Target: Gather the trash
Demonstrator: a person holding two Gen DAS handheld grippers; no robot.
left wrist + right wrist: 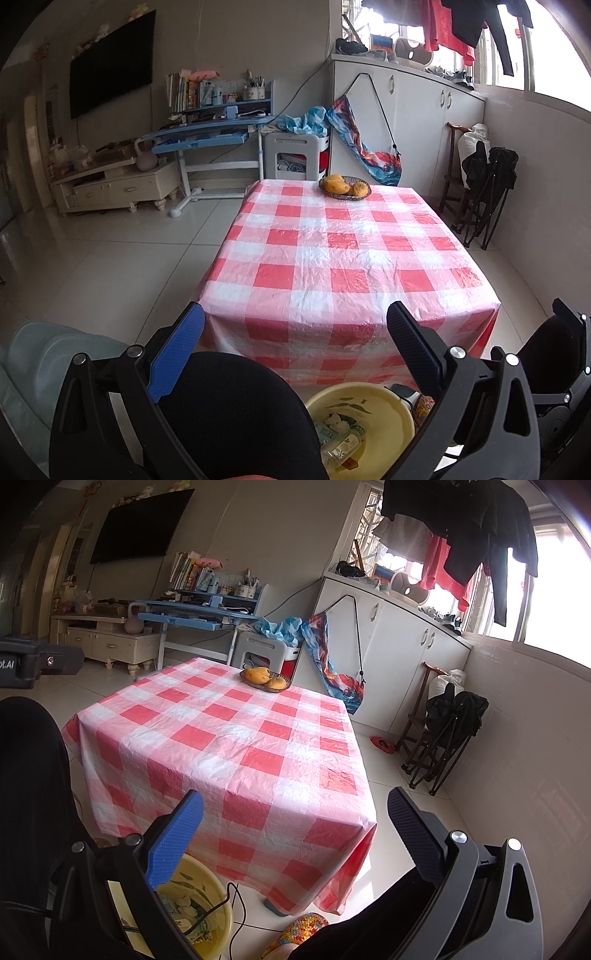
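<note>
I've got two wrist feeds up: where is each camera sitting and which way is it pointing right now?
Left wrist: sits low at the near end of the checkered table, looks along it to the fruit basket; shows the open left tool, a dark-clothed knee, and the yellow basin of trash below.
Right wrist: sits further right, off the table's near corner, faces the same way; shows the open right tool and both knees.
Shared: table, fruit basket, basin, blue desk, white cabinets.

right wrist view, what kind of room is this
Most likely a home living room: a wall-mounted TV, a child's study desk stacked with books, and a table under a red-checked tablecloth holding a basket of mangoes.
</note>
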